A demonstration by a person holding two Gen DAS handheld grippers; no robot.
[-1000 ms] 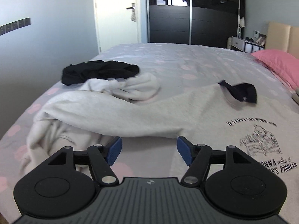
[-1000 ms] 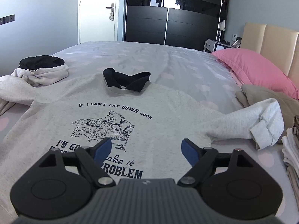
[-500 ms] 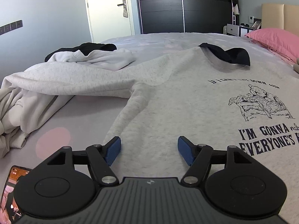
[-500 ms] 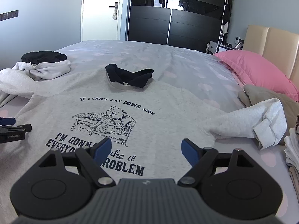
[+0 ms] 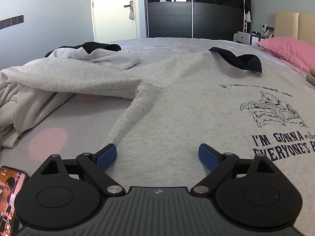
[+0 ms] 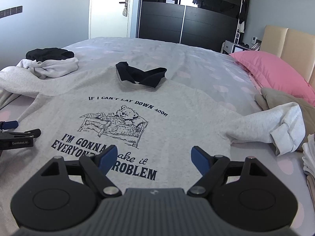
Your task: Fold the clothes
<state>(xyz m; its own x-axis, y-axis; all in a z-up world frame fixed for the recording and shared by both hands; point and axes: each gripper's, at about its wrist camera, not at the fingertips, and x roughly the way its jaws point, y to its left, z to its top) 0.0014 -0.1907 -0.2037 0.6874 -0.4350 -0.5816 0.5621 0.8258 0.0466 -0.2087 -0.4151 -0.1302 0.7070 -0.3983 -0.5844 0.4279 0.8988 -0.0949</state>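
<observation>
A light grey sweatshirt (image 5: 177,108) with a bear print and dark lettering lies front up on the bed, its dark-lined collar (image 5: 242,61) at the far end. My left gripper (image 5: 157,149) sits low over the garment's left side near the hem, its jaws opening wide, with only flat cloth beneath them and nothing pinched. The left sleeve (image 5: 69,78) stretches out to the left. My right gripper (image 6: 154,150) is open above the lettering on the sweatshirt (image 6: 177,118). Its right sleeve (image 6: 275,125) lies bunched at the right. The left gripper (image 6: 21,128) shows at the left edge.
A white garment (image 5: 110,57) and a black one (image 5: 94,46) are heaped at the far left. A lit phone (image 5: 9,192) lies near the left gripper. A pink pillow (image 6: 275,72), a beige cushion (image 6: 285,100) and stacked folded clothes (image 6: 309,157) sit at the right.
My left gripper has come down close to the sweatshirt's left side, and its jaws have spread wider. The right gripper has stayed in place, still open.
</observation>
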